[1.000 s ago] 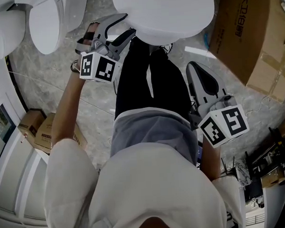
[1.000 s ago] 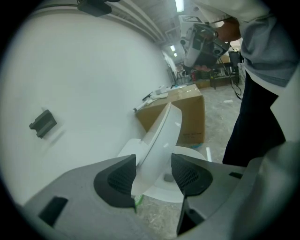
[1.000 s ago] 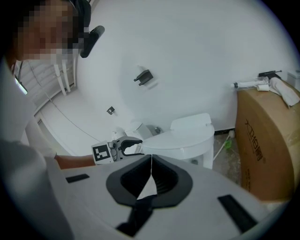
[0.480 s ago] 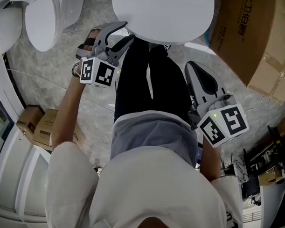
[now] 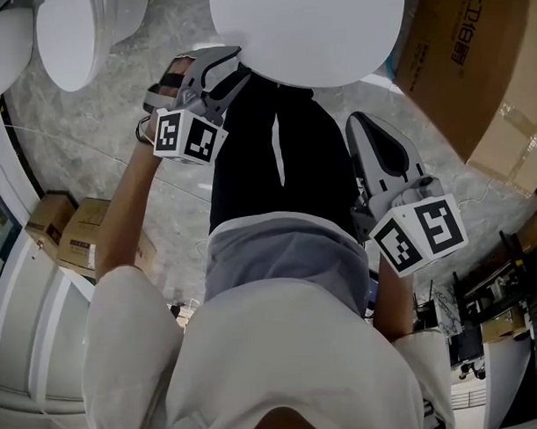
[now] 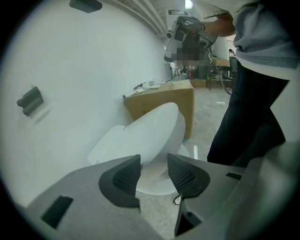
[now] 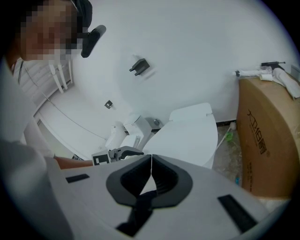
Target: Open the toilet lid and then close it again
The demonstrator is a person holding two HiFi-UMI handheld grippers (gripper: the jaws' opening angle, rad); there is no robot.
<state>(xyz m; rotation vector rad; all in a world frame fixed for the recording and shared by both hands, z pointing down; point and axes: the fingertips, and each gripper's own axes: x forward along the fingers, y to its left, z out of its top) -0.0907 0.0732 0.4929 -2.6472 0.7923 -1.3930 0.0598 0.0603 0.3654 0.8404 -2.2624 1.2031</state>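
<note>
Head view: person stands right in front of the toilet, toilet lid (image 5: 308,27) at top centre, looks fully down, so the opening step is not yet done. Left gripper (image 5: 235,63) is at the lid's front-left edge, pointing down at it, likely to pinch the rim and lift. Left gripper view: jaws are partly apart and closing. The white front edge of the lid shows in the gap just past the pads (image 6: 123,180). The pads do not press on it, so nothing is gripped yet.

Right gripper (image 7: 151,164) is held back by the person's right leg, well apart from the lid, probably idle while the left does the lifting. Its jaws are together, tips meeting, nothing between them.

Lid is smooth glossy plastic with a rounded rim. My guess is it slips easily, so the grip needs to sit squarely over the edge.

Room: grey marbled tile floor (image 5: 81,145), plain white wall (image 6: 70,70) behind the toilet. Big cardboard box (image 5: 474,70) stands just beside the toilet on the right. A second toilet (image 5: 69,40) is at upper left, and small cartons (image 5: 71,234) sit on the floor at left.
</note>
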